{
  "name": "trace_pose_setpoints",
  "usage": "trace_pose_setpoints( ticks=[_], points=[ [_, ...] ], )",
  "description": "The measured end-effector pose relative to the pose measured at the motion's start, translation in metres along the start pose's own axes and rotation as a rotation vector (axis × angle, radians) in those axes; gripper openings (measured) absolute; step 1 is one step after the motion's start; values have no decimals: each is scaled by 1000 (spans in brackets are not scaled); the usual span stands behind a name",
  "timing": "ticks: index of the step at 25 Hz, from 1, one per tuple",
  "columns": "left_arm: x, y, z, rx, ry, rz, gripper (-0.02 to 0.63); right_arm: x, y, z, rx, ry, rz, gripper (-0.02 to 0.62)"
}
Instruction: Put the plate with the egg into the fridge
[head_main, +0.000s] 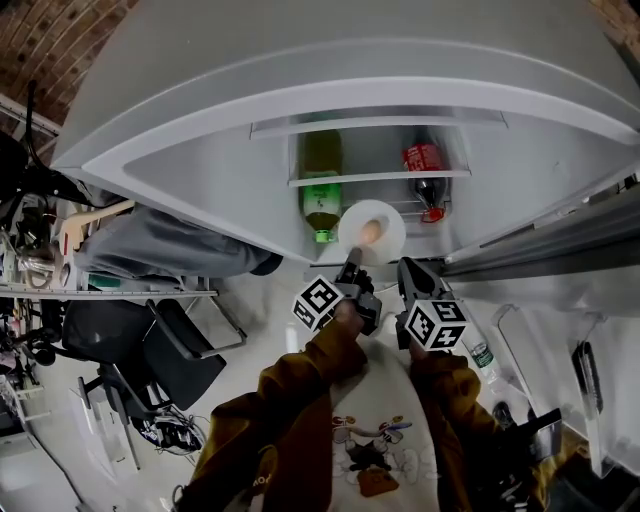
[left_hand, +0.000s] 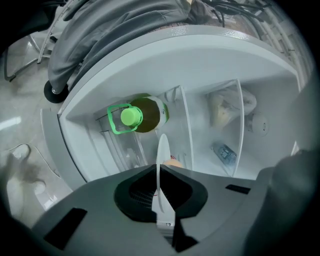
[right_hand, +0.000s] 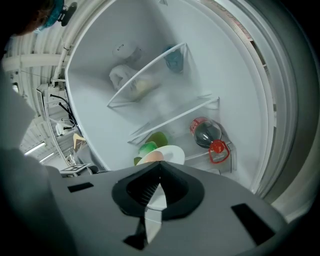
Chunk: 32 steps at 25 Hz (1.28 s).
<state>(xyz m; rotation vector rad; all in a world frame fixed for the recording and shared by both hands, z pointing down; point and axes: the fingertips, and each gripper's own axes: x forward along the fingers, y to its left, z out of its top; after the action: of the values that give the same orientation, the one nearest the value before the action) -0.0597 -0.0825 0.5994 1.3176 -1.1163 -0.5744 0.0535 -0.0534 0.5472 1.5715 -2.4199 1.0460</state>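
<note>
A: Jaws first. Left gripper (left_hand: 160, 172)?

B: Jaws pinched tight on the rim of the white plate (head_main: 388, 224). The plate shows edge-on between them and runs straight out past the tips.

A: Right gripper (right_hand: 159, 169)?

B: Jaws together, nothing between them that I can make out. The plate sits just past their tips, a bit to the left, apart from them.

A: Egg (head_main: 370, 232)?

B: On the plate, just ahead of the left jaws. Also seen right over the right jaws' tips.

A: Where is the plate against the fridge (head_main: 200, 150)?

B: Held at the open mouth, in front of the shelf (head_main: 380, 178). Can't tell if it touches anything but the left jaws.

A: What's behind it?

B: Green bottle (left_hand: 149, 114), ahead and left of the left jaws, cap and green loop pointing back at them. Cola bottle (right_hand: 206, 132), ahead and right of the right jaws, red cap and loop.

A: Higher in the fridge?

B: Clear shelves further ahead of both jaws, with a pale bag (right_hand: 135, 82) behind one. White walls all round.

A: Room?

B: Pale floor (head_main: 260, 310) below and behind the jaws. Black chair (head_main: 170, 360) well off to the left, a grey cloth (head_main: 170, 248) above it by the fridge's edge. Brick wall (head_main: 60, 50) far left corner. Brown sleeves (head_main: 300, 380) behind both grippers.
</note>
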Motion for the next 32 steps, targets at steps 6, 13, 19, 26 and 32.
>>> trace_pose_setpoints(
  ticks=[6, 13, 19, 26, 32],
  points=[
    [15, 8, 2, -31, -34, -3, 15, 14, 1, -8, -85, 34, 10, 6],
    [23, 21, 5, -63, -63, 6, 15, 24, -8, -9, -136, 51, -8, 6],
    [32, 28, 6, -77, -59, 18, 15, 27, -13, -12, -133, 71, -15, 6],
    [42, 30, 3, -89, -51, 23, 15, 28, -18, -7, -134, 69, -25, 6],
    [53, 33, 7, -100, -58, 24, 15, 30, -23, -6, -132, 73, -31, 6]
  ],
)
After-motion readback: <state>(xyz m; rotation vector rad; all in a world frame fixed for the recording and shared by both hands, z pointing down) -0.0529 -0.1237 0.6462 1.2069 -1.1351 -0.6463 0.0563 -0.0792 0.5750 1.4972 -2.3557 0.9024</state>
